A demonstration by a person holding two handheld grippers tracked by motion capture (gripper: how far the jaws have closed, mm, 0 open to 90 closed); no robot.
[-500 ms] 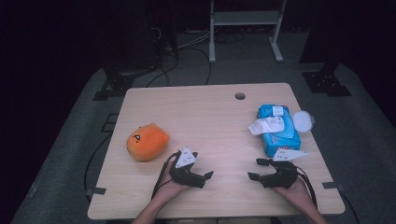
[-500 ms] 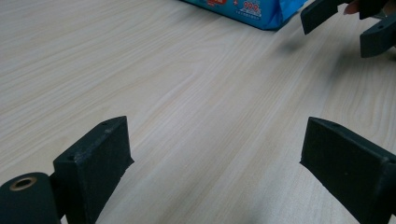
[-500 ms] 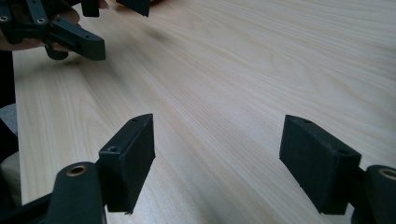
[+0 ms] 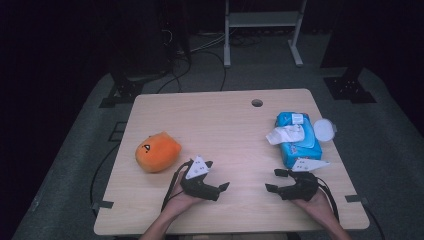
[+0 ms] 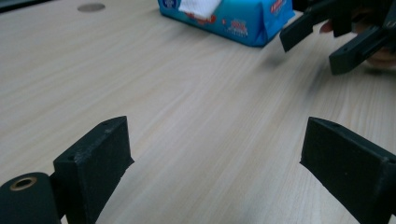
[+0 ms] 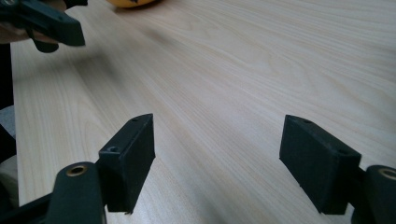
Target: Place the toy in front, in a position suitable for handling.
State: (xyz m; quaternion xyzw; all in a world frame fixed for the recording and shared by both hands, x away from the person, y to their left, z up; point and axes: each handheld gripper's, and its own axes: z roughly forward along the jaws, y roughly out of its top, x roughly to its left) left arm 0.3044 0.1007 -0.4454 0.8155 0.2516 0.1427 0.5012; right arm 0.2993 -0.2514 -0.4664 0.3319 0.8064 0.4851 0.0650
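An orange plush toy [image 4: 156, 151] lies on the left half of the wooden table [image 4: 225, 125]. A blue wipes pack [image 4: 299, 137] with a white tissue sticking out lies at the right. My left gripper [image 4: 220, 191] rests near the front edge, right of the toy, open and empty; my right gripper [image 4: 273, 180] faces it from the right, in front of the pack, also open and empty. In the left gripper view, the left gripper [image 5: 215, 154] looks toward the pack [image 5: 233, 18] and the right gripper [image 5: 327, 42]. From the right gripper [image 6: 217, 149], the toy [image 6: 133, 2] edges the top.
A round white lid [image 4: 325, 130] lies beside the pack near the table's right edge. A cable hole [image 4: 257, 103] sits at the back of the table. Cables and a metal stand [image 4: 260, 30] are on the floor beyond.
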